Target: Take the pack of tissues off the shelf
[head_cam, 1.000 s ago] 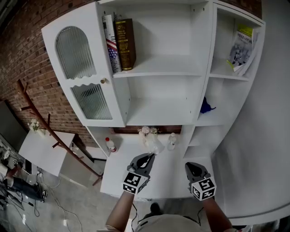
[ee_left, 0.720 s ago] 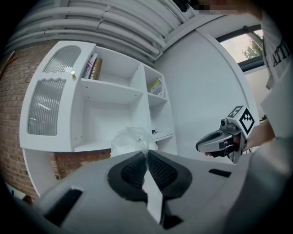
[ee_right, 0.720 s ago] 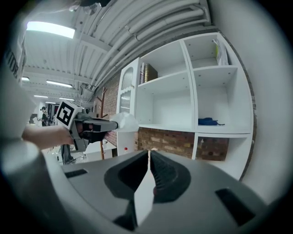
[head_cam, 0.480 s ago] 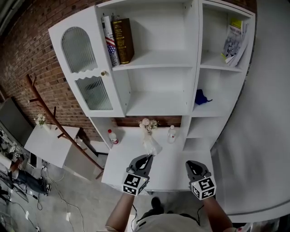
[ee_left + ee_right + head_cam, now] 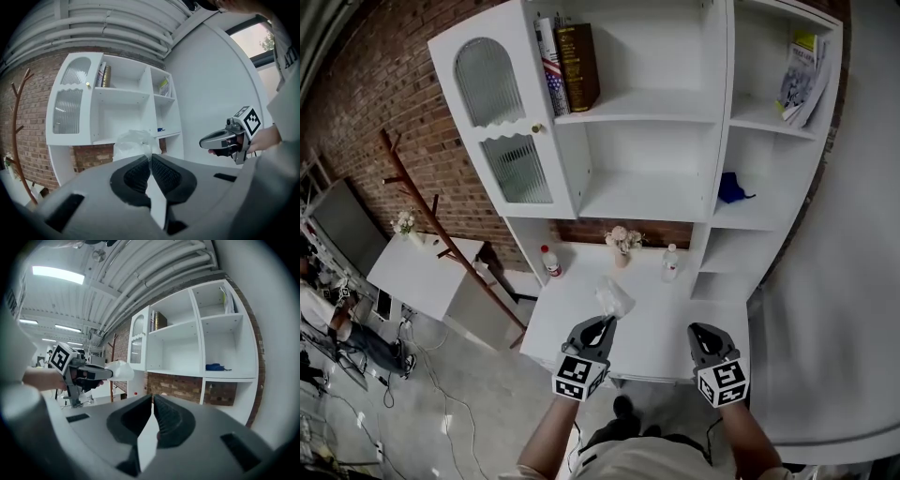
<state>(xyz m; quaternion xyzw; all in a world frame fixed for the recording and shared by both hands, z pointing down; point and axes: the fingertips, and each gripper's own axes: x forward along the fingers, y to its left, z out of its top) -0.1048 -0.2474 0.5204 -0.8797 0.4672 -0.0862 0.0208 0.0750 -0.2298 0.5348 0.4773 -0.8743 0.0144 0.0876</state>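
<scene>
Head view is looking steeply down on the left gripper (image 5: pixel 607 324), which is pinching the pack (image 5: pixel 616 298) by its near end. The pack is hanging over the white counter (image 5: pixel 661 330), off the shelf (image 5: pixel 649 192) and well apart from it. Its print is showing too small to read, and the lower edge is cutting off both forearms. The right gripper (image 5: pixel 697 331) is hovering to the right, its jaws too small here to judge. A blue thing (image 5: pixel 731 187) is lying in a right compartment, its shape unclear. Two books (image 5: pixel 570 64) are standing upright beside a door (image 5: pixel 502 122) of ribbed glass with an arched top, and rough brick (image 5: pixel 384 103) is showing on the far left.

Left gripper view is showing the ribbed black pads pressing together on a thin fold of the pack's clear, crinkled film. The rest of the pack is bulging soft and rounded beyond the tips, hiding part of the shelf's lower middle.

Right gripper view is showing its own ribbed pads meeting at the tips, with nothing between them. At the left, the other gripper is holding the pale, glossy pack out in front of the shelf.
</scene>
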